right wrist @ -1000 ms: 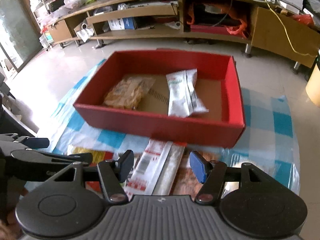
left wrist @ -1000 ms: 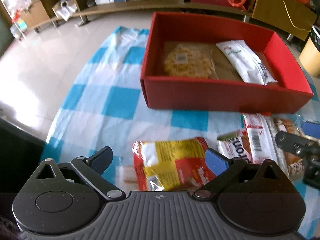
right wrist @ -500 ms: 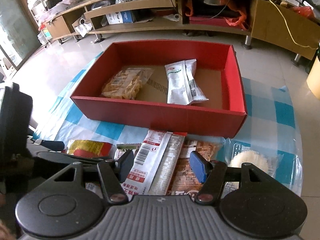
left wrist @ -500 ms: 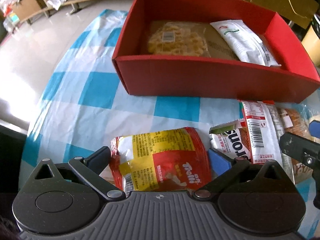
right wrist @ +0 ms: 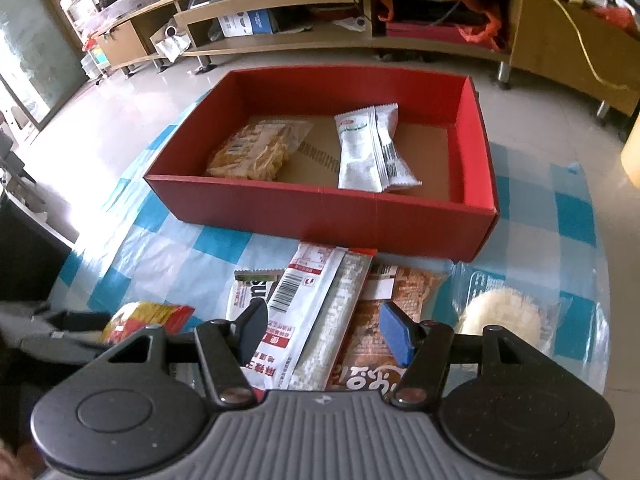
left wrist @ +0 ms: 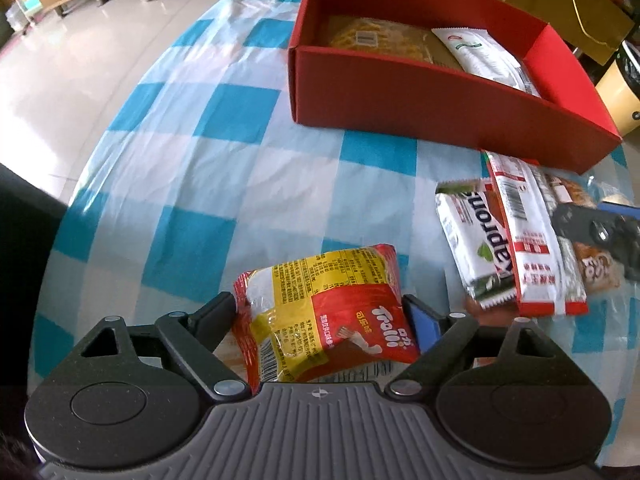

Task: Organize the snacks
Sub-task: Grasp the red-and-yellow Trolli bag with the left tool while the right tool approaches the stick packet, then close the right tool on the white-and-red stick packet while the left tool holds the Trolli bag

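A red and yellow Trolli packet (left wrist: 312,280) lies on the checked cloth (left wrist: 180,160). My left gripper (left wrist: 320,314) is closing on it, and both pads touch its sides, which bulge. That same packet (right wrist: 148,316) shows low on the left in the right wrist view. The red box (right wrist: 320,208) holds a yellow snack bag (right wrist: 256,152) and a white packet (right wrist: 368,148). My right gripper (right wrist: 324,334) hovers open over a pile: a long red and white packet (right wrist: 296,304), a brown bag (right wrist: 372,360) and a round rice cracker (right wrist: 504,316). A white Kapron packet (left wrist: 476,240) lies beside them.
The cloth covers a low round table above a tiled floor (left wrist: 80,60). Wooden shelving (right wrist: 280,40) with clutter runs along the far wall. A yellow bin (left wrist: 620,92) stands to the right of the box. A dark object (left wrist: 24,220) sits at the table's left edge.
My left gripper moved over the Trolli packet and its jaws narrowed until the pads met the packet's sides. The right gripper kept its place and opening above the pile.
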A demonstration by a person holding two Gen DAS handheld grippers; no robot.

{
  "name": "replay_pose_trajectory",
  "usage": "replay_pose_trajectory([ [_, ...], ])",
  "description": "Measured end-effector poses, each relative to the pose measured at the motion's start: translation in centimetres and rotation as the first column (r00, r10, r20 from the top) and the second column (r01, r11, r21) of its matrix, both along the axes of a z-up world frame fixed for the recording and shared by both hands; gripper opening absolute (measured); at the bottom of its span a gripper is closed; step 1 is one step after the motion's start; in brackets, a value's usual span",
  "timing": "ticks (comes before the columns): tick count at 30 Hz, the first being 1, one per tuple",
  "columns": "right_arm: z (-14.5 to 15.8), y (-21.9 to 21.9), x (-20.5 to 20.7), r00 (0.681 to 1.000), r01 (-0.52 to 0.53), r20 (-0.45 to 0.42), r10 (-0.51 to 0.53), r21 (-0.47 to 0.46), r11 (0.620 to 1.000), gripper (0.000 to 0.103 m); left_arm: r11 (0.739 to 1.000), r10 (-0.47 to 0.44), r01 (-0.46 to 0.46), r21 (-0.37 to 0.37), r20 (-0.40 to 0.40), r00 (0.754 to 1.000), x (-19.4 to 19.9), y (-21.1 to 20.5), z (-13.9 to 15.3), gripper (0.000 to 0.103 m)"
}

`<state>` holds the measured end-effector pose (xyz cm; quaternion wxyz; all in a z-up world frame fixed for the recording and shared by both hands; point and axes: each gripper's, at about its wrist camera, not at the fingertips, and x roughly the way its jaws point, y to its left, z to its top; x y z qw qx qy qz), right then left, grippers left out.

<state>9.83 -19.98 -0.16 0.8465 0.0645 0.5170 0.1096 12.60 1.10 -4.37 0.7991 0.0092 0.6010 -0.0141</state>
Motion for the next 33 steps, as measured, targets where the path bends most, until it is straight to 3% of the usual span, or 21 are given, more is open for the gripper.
replay_pose_trajectory([
  [8,-1.9,2.2,1.1,0.999,-0.016,-0.052,0.016,-0.017,1.0,0.06,0.999,-0.002,0.001,0.04,0.022,1.0,0.3,-0.3,0.0,0.096],
  [16,-2.9,4.2,0.8,0.997,-0.081,-0.009,0.081,-0.092,0.992,0.063,0.999,0.006,-0.006,0.049,0.0,1.0,1.2,-0.4,-1.0,0.1],
  [25,-1.9,2.3,-1.4,0.995,-0.096,-0.013,0.095,-0.06,0.994,0.048,0.999,-0.029,0.029,0.022,0.001,1.0,0.0,-0.1,-0.1,0.093],
  [29,-1.8,1.1,-4.2,0.996,-0.092,-0.02,0.092,-0.029,0.995,0.04,0.999,-0.052,0.052,0.014,0.01,0.999,-1.3,0.0,0.3,0.094],
  [33,-2.5,1.1,-7.0,0.993,-0.121,-0.023,0.119,-0.067,0.99,0.04,0.997,-0.07,0.07,0.027,0.013,0.997,-2.5,0.1,0.1,0.097],
])
